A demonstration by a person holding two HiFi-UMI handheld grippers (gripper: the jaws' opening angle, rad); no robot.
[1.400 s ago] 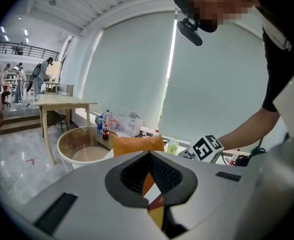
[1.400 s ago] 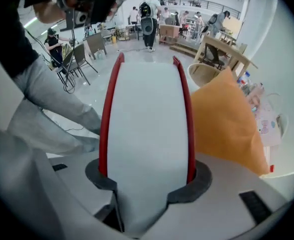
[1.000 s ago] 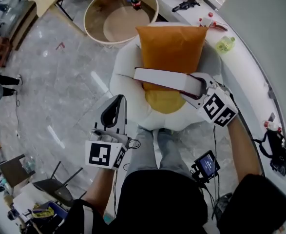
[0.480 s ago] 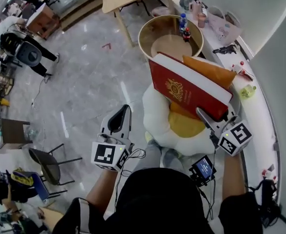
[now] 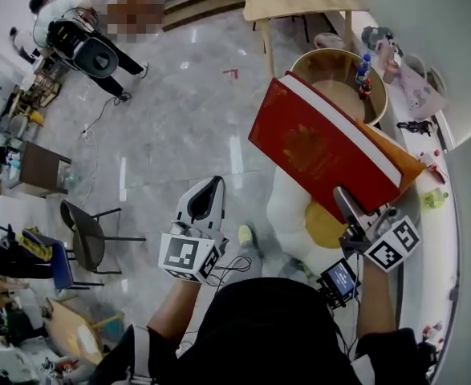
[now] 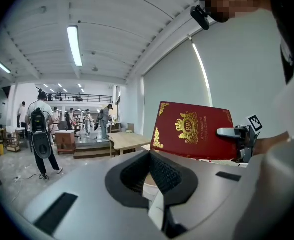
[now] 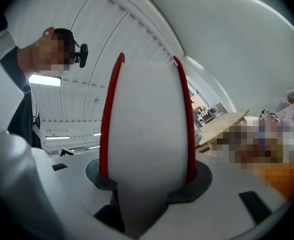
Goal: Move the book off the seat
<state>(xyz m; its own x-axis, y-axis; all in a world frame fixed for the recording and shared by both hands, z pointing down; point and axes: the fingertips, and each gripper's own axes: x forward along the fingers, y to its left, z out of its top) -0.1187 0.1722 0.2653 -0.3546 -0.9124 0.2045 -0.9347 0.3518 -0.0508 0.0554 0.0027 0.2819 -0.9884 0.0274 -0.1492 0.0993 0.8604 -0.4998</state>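
My right claw (image 5: 349,208) clamps book (image 5: 319,147) at its lower edge, tilted above seat (image 5: 287,211) | my left claw (image 5: 205,199) closed, empty | open floor (image 5: 171,127) leftward.

You wear a black short-sleeved top (image 5: 259,335), with a white stripe on its left sleeve (image 5: 136,345) at seven o'clock. Your left gripper (image 5: 213,184) and right gripper (image 5: 343,199) are white shells with dark pads, each bearing a black-and-white marker cube (image 5: 188,255). A thin black cable (image 5: 229,265) loops off the left one, and a small lit screen (image 5: 339,280) sits at five o'clock.
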